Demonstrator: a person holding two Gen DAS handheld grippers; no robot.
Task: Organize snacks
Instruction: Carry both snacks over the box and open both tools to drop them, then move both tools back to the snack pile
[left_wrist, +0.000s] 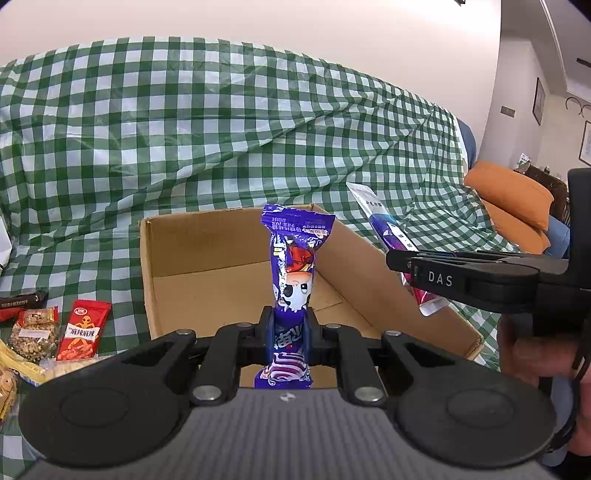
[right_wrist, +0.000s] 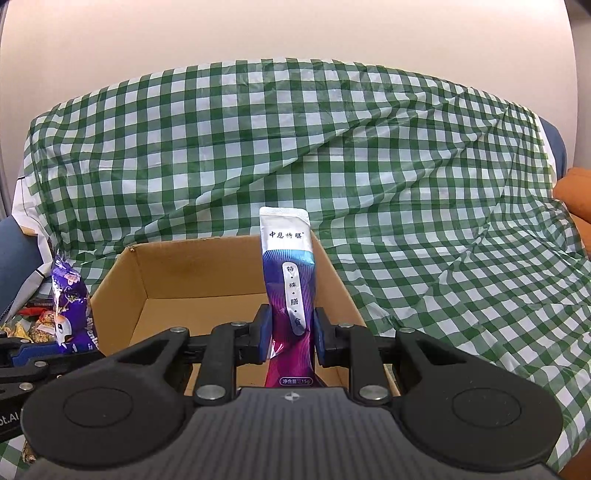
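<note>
Our left gripper (left_wrist: 289, 334) and right gripper (right_wrist: 291, 334) are matte black linkages with silver rivets, blue finger pads (right_wrist: 264, 332) and ribbed grey housings; white "DAS" lettering marks the right one's side, and a black cable trails near our right hand (left_wrist: 532, 350).

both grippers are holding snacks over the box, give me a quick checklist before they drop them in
1. Left gripper clamped on the purple snack pack: ok, the pack stands upright between the pads.
2. Right gripper clamped on the white and purple sachet: ok, held upright near its lower half.
3. Cardboard box open and free inside: ok, the floor that shows is bare; the near part is hidden by the grippers.
4. Both snacks over the box opening: cannot tell exactly, they appear near its front and right edges.
5. Grippers clear of each other: ok, a gap shows between them in the left wrist view.
6. Loose snacks outside the box: ok, left of it on the checked cloth.
</note>
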